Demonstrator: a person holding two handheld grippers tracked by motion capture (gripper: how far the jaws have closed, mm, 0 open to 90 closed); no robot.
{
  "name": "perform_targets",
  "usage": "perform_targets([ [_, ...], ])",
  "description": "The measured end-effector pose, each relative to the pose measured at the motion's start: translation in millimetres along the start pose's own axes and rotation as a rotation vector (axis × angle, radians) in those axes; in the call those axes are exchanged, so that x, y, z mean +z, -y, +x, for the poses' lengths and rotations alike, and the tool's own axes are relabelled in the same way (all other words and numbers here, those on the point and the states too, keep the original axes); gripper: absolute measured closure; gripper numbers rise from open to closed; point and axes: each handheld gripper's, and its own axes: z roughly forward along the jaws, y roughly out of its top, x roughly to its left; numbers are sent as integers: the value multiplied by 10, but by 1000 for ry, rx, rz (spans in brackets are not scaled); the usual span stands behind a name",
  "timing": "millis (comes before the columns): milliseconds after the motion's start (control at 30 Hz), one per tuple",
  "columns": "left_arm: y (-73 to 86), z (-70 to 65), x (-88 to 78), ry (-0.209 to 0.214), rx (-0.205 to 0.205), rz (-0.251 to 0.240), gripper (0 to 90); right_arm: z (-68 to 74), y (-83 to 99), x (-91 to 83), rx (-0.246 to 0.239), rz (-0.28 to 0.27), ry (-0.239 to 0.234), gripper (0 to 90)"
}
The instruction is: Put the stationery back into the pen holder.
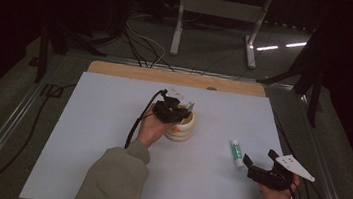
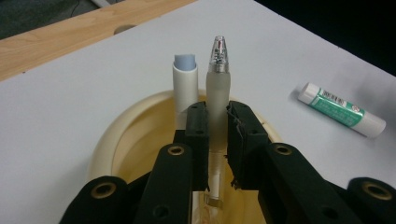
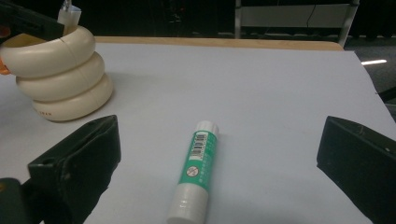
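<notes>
A white-covered desk (image 1: 110, 137) seen from above, with a person's two hands each holding a black tool. The left tool (image 2: 217, 140) hovers over a cream, ring-stacked pen holder (image 3: 60, 79) near the middle of the desk, its jaws pressed together on a frosted pen with a clear tip (image 2: 218, 74), which stands upright in the holder. A white tube with a blue-grey top (image 2: 185, 84) stands just beside the pen in the same holder. To the right, a green-and-white glue stick (image 3: 198, 172) lies flat on the desk. The right tool (image 1: 260, 164) sits near it with jaws spread wide, the glue stick lying between them, untouched.
</notes>
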Motion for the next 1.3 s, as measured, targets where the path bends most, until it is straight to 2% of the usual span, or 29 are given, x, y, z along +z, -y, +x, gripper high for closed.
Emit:
perform_targets([
  [33,-5,-8,-25,7,0,-17,761,0,0,0,0,0,0,0],
  [67,-11,-18,-43,12,0,-31,686,-1,0,-1,1,1,1,0],
  [133,-27,-49,-92,18,10,-58,616,-3,1,-1,3,1,1,0],
  [300,-70,-117,-222,-24,26,-116,355,0,0,-1,1,0,0,0],
  [367,-81,-121,-279,-32,15,-146,255,1,0,-2,1,0,0,0],
  [500,-66,-86,-403,34,-24,-205,122,0,0,-2,2,0,0,0],
  [600,-37,-52,-474,54,-42,-219,34,-1,1,-2,3,1,1,0],
  [733,8,3,-561,64,-58,-227,17,3,0,-1,1,1,0,0],
  [933,96,49,-724,41,-67,-243,1,2,1,-1,3,3,0,0],
  [1167,212,89,-928,-4,-59,-220,1,6,2,2,4,6,-3,0],
  [1233,251,83,-991,-37,-49,-224,1,7,2,3,3,5,-4,0],
  [1300,292,89,-1048,-50,-48,-229,2,8,2,4,3,5,-3,0],
])
